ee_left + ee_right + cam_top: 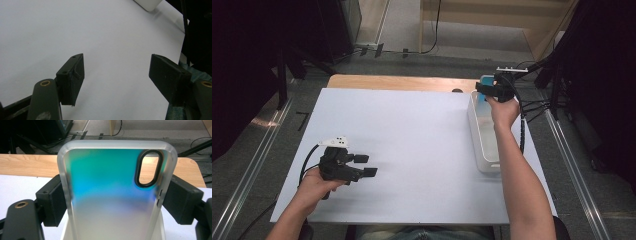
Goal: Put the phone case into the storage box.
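Note:
A translucent phone case (110,190) with a blue-green sheen and an oval camera cut-out stands upright between my right gripper's jaws, which press on its two long edges. In the high view that right gripper (488,91) holds the case (485,82) above the far end of a white bin (478,131) at the table's right side. My left gripper (365,165) rests low at the near left of the white table (412,145). Its jaws stand wide apart over bare surface, as the left gripper (116,72) view confirms.
A strip of wooden tabletop (402,82) shows beyond the white sheet. Dark equipment and cables (537,102) stand on the floor to the right and at the far left. A corner of the white bin (148,3) appears at the top of the left gripper view.

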